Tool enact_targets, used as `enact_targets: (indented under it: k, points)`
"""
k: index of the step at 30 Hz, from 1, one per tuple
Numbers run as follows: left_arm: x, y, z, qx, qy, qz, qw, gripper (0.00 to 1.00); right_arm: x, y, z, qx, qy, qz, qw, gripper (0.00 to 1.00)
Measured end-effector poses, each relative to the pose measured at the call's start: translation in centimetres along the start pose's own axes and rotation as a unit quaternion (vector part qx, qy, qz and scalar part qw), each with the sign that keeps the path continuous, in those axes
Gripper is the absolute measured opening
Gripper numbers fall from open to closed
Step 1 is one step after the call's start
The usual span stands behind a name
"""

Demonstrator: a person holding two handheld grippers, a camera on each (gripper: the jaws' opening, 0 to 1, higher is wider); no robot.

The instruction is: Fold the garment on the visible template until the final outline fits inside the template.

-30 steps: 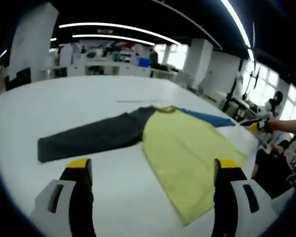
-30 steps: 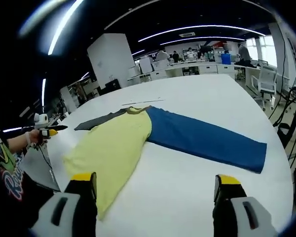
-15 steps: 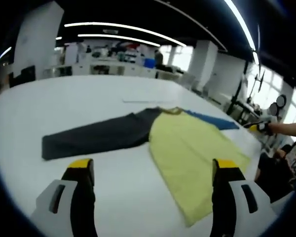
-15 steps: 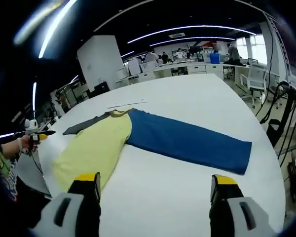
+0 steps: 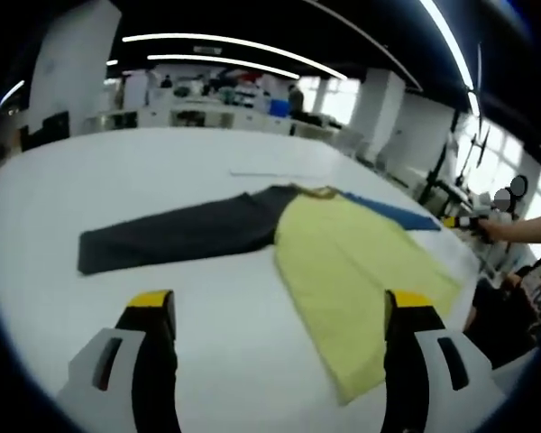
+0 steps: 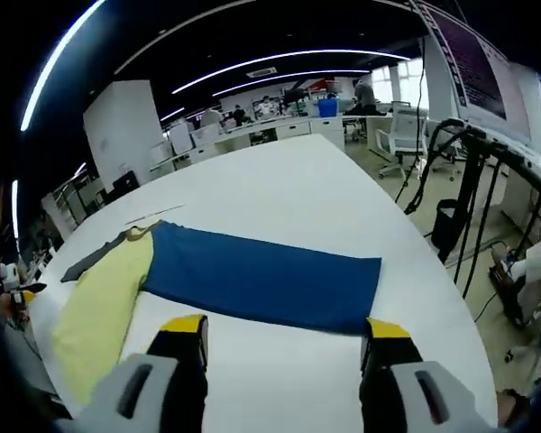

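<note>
Left hand-held gripper: jaws apart, empty, above white desk | garment flat on desk, yellow body between sleeves | left gripper view shows dark grey sleeve full length | right gripper view shows blue sleeve full length | right hand-held gripper: jaws apart, empty, near blue sleeve.

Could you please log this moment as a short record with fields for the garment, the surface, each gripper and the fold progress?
garment: long-sleeved shirt, yellow body, dark grey sleeve, blue sleeve
garment state: lying flat, both sleeves spread out to the sides
surface: white table
left gripper: open, above the table short of the shirt, holding nothing
right gripper: open, just short of the blue sleeve's near edge, holding nothing
fold progress: no fold made yet
</note>
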State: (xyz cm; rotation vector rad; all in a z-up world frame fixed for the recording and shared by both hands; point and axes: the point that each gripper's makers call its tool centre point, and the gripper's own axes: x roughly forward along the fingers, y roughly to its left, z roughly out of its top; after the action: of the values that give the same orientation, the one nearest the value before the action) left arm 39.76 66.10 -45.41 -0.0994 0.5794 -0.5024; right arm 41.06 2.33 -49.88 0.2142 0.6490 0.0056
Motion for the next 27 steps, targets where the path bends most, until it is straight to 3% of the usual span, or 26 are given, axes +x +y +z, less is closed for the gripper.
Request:
enact_targets:
  k: [6, 8, 11, 16, 20, 25, 27]
  points:
    - [-0.2, 0.4, -0.4, -0.003, 0.006, 0.007, 1.0, 0.9, 0.7, -1.7, -0.6, 0.032, 0.013, -0.035, 0.9988, 0.54]
    - [-0.3, 0.4, -0.5, -0.004, 0.007, 0.009, 0.9999, 0.89, 0.9, -2.3, -0.9, 0.076, 0.017, -0.051, 0.9957, 0.5]
    - [-0.2, 0.3, -0.6, -0.005, 0.011, 0.009, 0.9999, 0.89, 0.8, -2.8, -0.8, 0.064, 0.014, -0.063, 0.9959, 0.4]
    - [0.0, 0.3, -0.6, -0.007, 0.012, 0.007, 0.9999, 0.87, 0.8, -2.5, -0.8, 0.091, 0.02, -0.056, 0.9941, 0.26]
    - [0.2, 0.2, -0.7, -0.009, 0.015, 0.004, 0.9998, 0.87, 0.5, -2.3, -0.8, 0.094, 0.022, -0.068, 0.9931, 0.18]
    - [0.3, -0.1, -0.9, -0.003, 0.022, 0.002, 0.9998, 0.85, -0.1, -2.5, -0.8, 0.087, 0.03, -0.081, 0.9925, 0.01]
    - [0.3, -0.2, -0.9, -0.006, 0.019, 0.001, 0.9998, 0.85, -0.3, -2.6, -0.6, 0.086, 0.032, -0.084, 0.9923, 0.0]
